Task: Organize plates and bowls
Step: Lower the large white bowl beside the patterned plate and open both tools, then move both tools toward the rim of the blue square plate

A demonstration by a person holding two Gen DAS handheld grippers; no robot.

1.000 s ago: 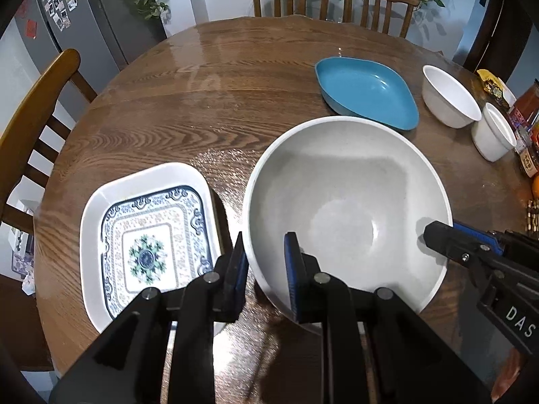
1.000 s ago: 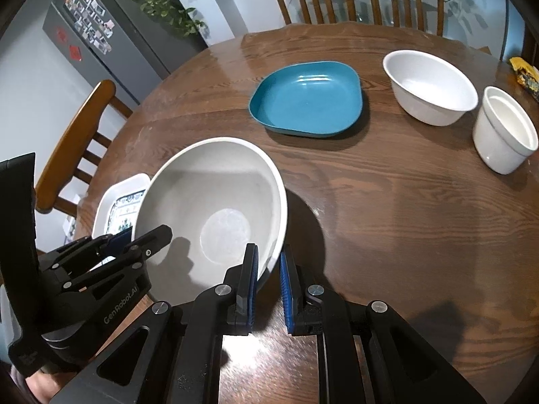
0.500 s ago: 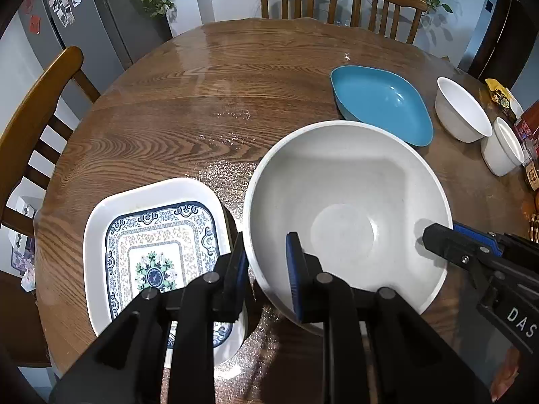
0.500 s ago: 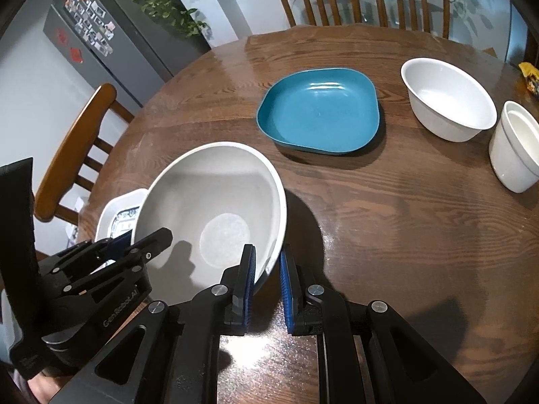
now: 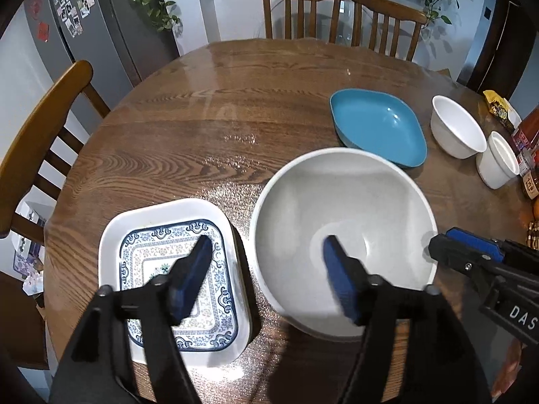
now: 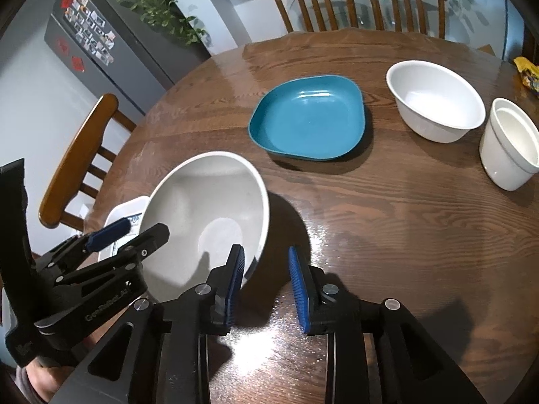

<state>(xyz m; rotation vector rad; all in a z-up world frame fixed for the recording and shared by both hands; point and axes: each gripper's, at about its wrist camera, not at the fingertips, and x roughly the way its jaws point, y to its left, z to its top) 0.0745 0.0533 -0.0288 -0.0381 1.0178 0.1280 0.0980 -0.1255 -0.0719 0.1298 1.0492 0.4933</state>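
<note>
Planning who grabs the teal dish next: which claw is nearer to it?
Right. The right claw sits at the big grey bowl's right rim, on the teal dish's side; the left claw straddles the bowl's left rim, farther away.

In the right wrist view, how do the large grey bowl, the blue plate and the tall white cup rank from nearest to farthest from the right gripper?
From the right gripper:
1. Large grey bowl, just left of the open jaws.
2. Blue plate, ahead at mid-table.
3. Tall white cup, far right, near the table edge.
</note>
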